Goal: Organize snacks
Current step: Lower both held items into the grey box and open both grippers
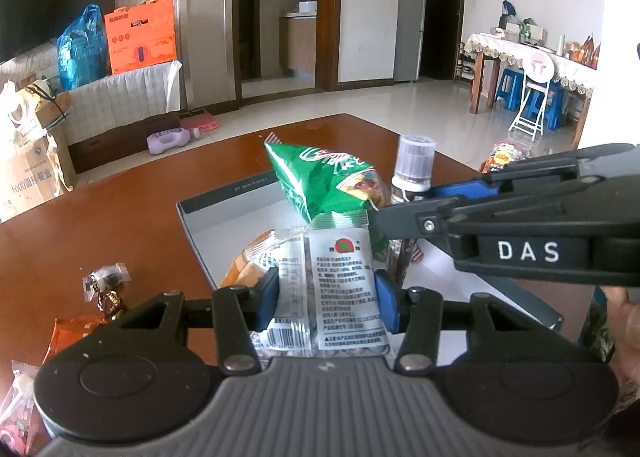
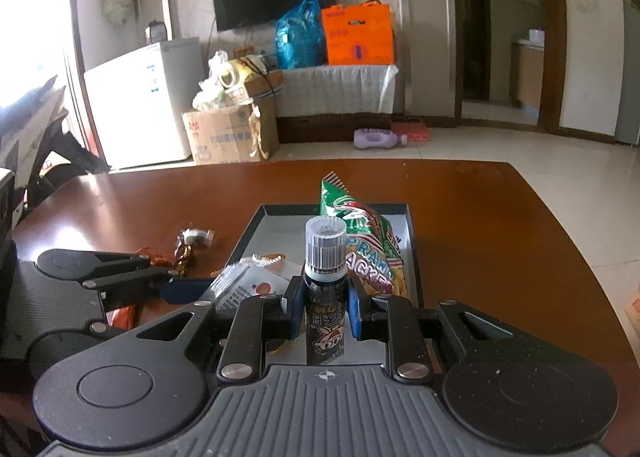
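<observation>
Your left gripper point(image 1: 326, 299), low in the left wrist frame, has its blue pads closed on a clear snack packet point(image 1: 336, 281) with printed text, held over the near end of the grey tray point(image 1: 208, 213). In the right wrist frame your right gripper point(image 2: 322, 311) is clamped on a small dark bottle point(image 2: 324, 321) with a ribbed clear cap, standing upright between the pads, low centre of the frame. Both loads hang over or just at the tray on the brown worktop point(image 2: 480, 225), so two releases seem due.

Watch the green crisp bag point(image 1: 328, 181) in the middle of the tray. It sits propped and puffed, close behind both of your loads. If you push the bottle forward as you lower it, you may shove the bag toward the far rim or tip it over.

That bottle looks tall and narrow. Set down tilted, or on an edge of the packets already lying in the tray, it would likely topple once you let go.

Your two grippers are close together; the right one crosses the right side of the left wrist frame, just above the packet. Lowering both at once could knock them together.

Loose wrapped sweets point(image 2: 192, 245) lie on the worktop left of the tray, not yet sorted.
</observation>
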A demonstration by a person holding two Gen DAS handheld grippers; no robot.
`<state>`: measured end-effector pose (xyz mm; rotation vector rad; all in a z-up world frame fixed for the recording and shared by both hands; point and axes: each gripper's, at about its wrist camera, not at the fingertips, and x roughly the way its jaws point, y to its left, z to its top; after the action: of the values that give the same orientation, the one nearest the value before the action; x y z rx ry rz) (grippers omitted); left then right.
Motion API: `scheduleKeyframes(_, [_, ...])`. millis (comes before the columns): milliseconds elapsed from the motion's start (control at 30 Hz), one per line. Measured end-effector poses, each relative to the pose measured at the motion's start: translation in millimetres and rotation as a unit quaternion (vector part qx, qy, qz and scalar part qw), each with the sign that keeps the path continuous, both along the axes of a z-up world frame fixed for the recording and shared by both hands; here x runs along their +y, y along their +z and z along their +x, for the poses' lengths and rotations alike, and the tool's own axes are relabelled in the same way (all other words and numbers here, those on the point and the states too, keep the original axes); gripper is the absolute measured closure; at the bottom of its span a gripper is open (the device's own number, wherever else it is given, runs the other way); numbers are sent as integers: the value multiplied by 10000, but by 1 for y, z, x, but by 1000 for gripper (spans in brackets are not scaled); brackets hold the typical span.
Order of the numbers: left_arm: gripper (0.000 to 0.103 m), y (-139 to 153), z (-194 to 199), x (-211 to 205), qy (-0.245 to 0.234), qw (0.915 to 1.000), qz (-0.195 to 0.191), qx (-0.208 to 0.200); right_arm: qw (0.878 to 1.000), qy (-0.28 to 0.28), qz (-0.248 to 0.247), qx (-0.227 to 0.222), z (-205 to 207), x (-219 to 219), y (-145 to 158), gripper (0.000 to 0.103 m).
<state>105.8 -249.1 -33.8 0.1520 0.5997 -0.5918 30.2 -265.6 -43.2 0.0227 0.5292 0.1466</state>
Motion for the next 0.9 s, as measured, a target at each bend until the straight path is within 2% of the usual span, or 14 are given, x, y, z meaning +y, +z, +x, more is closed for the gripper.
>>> scheduleKeyframes(500, [53,-10,3,-14,61,9998,36,-160,9993,-201,288,-158,22,3,-10,74])
scheduleKeyframes(600, [53,-9,2,-12,40,9999,39,-163,9994,-133,221,-249,19,6,-9,66])
scheduleKeyframes(667, [53,-7,2,-10,50,9999,22,-153,9993,-122,186,-301,18,6,-8,56])
scheduleKeyframes(900, [53,-3,1,-5,39,9997,-126,-184,9985,-188,307,-401,15,-2,-5,50])
